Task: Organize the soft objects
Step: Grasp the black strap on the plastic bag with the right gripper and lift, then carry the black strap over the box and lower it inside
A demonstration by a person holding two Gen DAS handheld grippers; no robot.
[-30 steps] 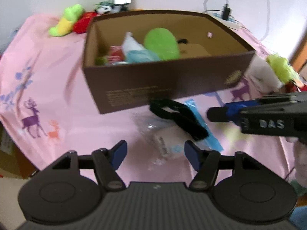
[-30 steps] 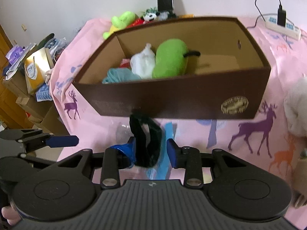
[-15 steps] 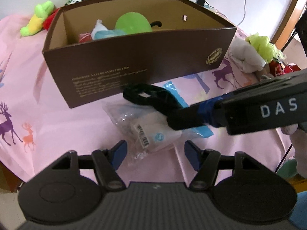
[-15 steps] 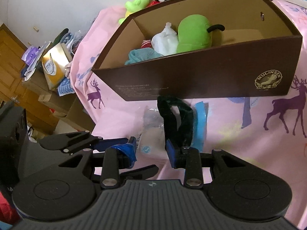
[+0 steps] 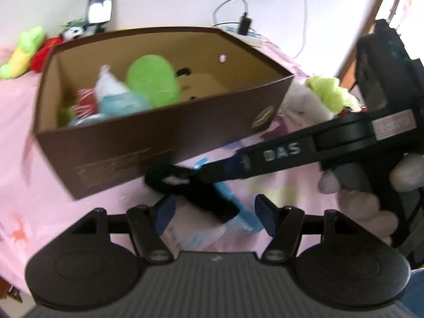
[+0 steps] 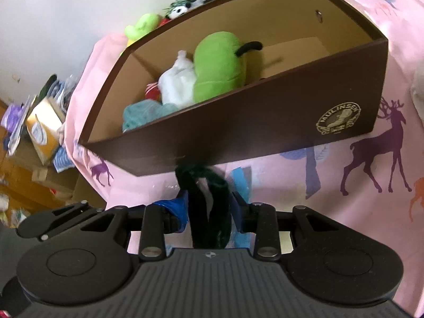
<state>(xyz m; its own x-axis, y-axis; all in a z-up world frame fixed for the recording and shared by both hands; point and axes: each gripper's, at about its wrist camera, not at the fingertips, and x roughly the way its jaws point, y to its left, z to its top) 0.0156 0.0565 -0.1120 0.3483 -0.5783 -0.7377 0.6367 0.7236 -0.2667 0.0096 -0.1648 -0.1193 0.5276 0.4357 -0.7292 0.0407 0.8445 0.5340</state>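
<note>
Where the right hand-held gripper [image 6: 210, 210] clamps, black band [image 6: 209, 206] sits.

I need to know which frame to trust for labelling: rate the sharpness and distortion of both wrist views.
Left wrist view: motion-smeared; the brown box lettering streaks, the green plush is soft-edged. Right wrist view: sharper; the box's gold seal reads clearly, the black fabric band is dark with little detail. Both: fisheye bends the box edges, dark corners.

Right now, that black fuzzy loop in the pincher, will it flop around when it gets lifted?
Probably, yes. The black loop sags and folds between the right gripper's fingers, so it looks soft and floppy. It seems light and fuzzy, so it likely won't slip out. It should drop limply into the brown box.
</note>
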